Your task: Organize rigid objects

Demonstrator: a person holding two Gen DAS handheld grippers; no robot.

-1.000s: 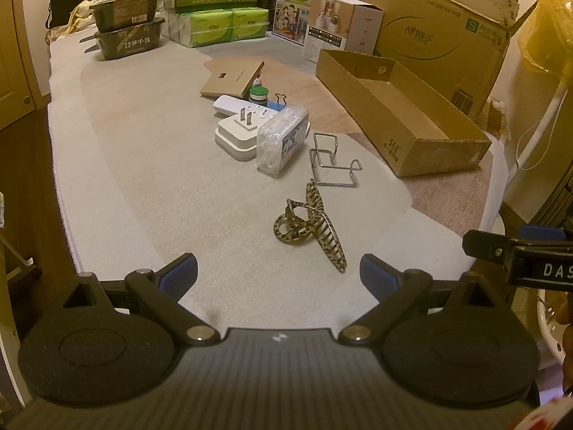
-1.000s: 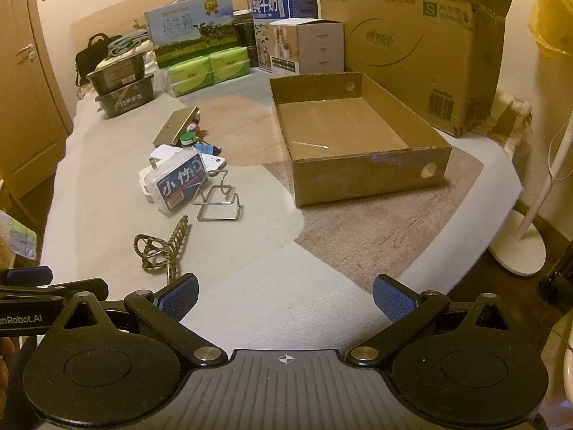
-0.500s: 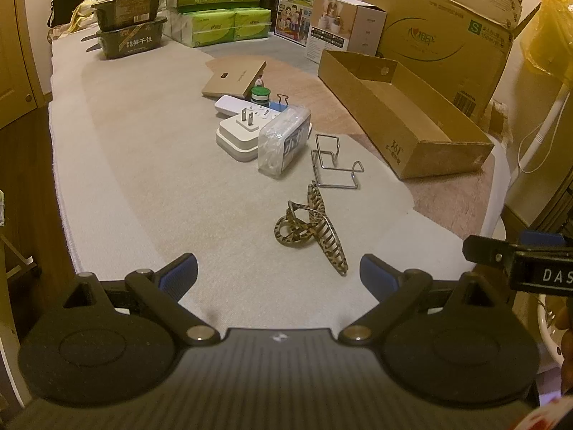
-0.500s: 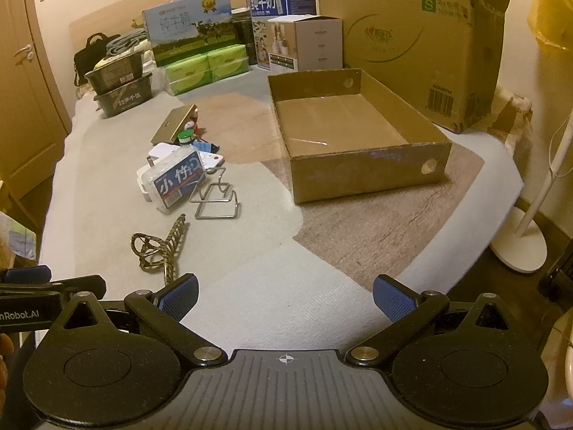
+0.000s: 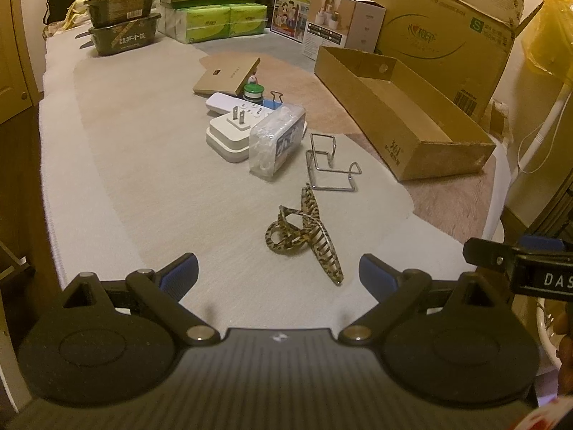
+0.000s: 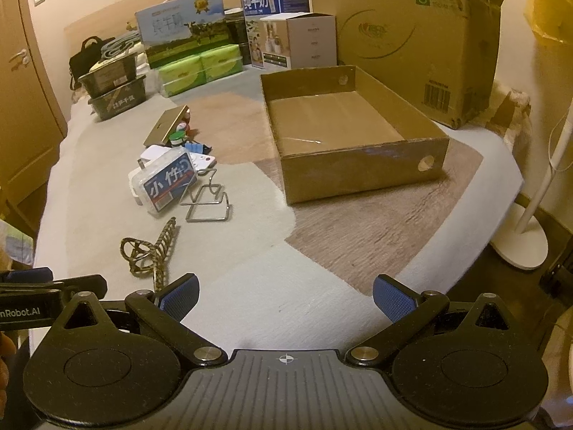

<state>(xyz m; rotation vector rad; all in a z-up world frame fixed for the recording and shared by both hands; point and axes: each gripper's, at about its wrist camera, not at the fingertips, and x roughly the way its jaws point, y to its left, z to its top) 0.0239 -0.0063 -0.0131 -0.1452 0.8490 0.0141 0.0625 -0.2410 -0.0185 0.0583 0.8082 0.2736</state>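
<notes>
From the left wrist view, the shallow cardboard tray (image 5: 404, 122) sits at upper right of the frame, its visible floor bare. The leopard-print hair claw (image 5: 304, 233) lies on the bed (image 5: 125, 165) at centre, teeth pointing toward the lower right, just ahead of the left tongs (image 5: 277, 274), which stand wide apart holding nothing. A wire stand (image 5: 331, 165) lies just beyond it.

From the right wrist view, the tray (image 6: 358, 175) fills the centre right, holding only a thin pale sliver. The hair claw (image 6: 152, 251) lies at lower left. The right tongs (image 6: 284, 299) gape apart over bare bedcover.
</notes>
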